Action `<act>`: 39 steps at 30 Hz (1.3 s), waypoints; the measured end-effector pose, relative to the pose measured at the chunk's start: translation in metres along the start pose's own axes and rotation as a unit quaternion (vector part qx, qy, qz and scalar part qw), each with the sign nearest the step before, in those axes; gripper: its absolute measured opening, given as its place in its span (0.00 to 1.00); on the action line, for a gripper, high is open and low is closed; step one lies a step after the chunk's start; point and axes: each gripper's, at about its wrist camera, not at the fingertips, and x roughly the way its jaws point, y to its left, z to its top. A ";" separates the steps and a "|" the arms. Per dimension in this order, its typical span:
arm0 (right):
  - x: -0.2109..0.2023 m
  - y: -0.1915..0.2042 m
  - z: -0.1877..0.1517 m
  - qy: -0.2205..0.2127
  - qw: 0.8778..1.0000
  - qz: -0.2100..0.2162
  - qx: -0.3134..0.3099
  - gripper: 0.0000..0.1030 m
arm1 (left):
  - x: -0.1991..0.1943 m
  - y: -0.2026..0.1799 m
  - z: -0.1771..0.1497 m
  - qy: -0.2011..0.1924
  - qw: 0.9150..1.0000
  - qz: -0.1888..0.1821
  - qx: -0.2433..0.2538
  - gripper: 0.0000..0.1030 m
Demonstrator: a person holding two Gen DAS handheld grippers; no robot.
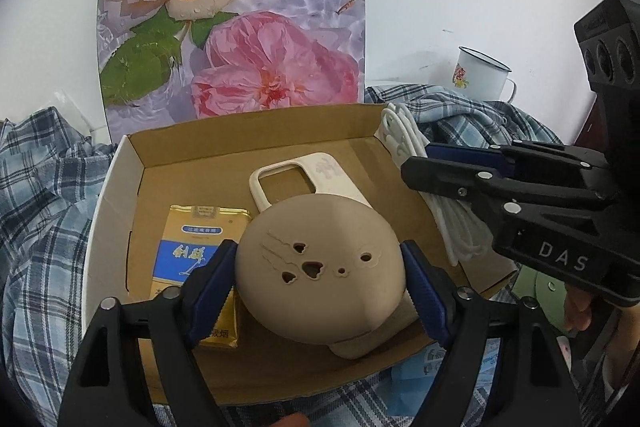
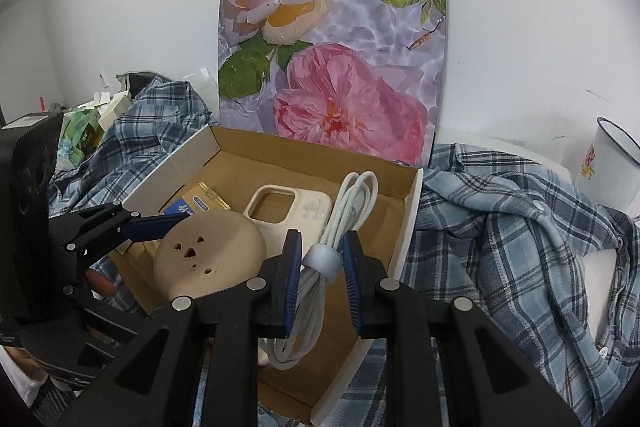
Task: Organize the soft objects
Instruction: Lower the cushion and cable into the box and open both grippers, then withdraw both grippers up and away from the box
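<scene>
Over plaid cloth [image 2: 500, 247], left gripper [image 1: 320, 267] hugs a squishy round pad [image 1: 320, 267]; right gripper [image 2: 320, 271] pinches the floppy cable [image 2: 320, 263] at its strap.

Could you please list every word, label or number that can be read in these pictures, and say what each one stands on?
"DAS": white letters on the black body of the right gripper.
Gold and blue packet in the cardboard box: large Chinese characters and a small label strip, too blurred to read.
Enamel mug: a red flower motif only, no legible text.
Phone case: a faint emblem, not readable.
</scene>
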 end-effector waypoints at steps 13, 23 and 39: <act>-0.014 0.002 0.004 -0.036 0.999 -0.015 -0.007 0.98 | -0.012 0.000 0.002 -0.030 1.000 -0.006 -0.003 1.00; -0.025 0.004 0.006 -0.071 0.997 -0.027 -0.013 1.00 | -0.016 -0.003 0.003 -0.040 0.999 0.017 0.006 1.00; -0.052 0.013 0.012 -0.113 0.993 -0.029 -0.025 1.00 | -0.049 0.006 0.013 -0.092 0.995 0.026 -0.012 1.00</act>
